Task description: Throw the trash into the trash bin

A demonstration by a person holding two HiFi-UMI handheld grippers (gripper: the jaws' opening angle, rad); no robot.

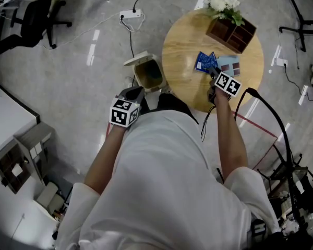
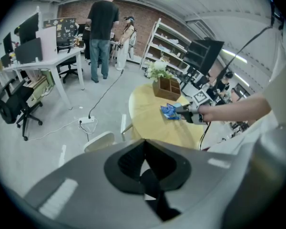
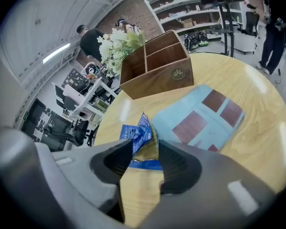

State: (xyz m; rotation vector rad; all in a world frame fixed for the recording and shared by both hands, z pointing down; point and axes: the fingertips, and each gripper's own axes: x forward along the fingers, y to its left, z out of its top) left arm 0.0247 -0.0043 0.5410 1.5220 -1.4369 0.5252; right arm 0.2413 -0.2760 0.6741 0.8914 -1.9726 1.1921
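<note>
A crumpled blue wrapper [image 1: 204,62] [image 2: 169,111] [image 3: 136,132] lies on the round wooden table [image 1: 182,51]. My right gripper [image 1: 213,72] [image 3: 145,146] reaches over the table's near side, open, and a raised fold of the wrapper stands between its jaws. A small beige trash bin [image 1: 148,74] with its lid up stands on the floor left of the table. My left gripper [image 1: 134,94] [image 2: 144,144] hovers at the bin's near rim, shut and empty. In the left gripper view the bin's pale lid [image 2: 99,140] shows just past the jaws.
A light blue card with brown squares [image 1: 229,65] [image 3: 200,120] lies beside the wrapper. A wooden box with white flowers [image 1: 231,34] [image 3: 155,68] stands at the table's far side. A power strip [image 1: 130,14] and cables lie on the floor; an office chair [image 1: 36,14] is far left.
</note>
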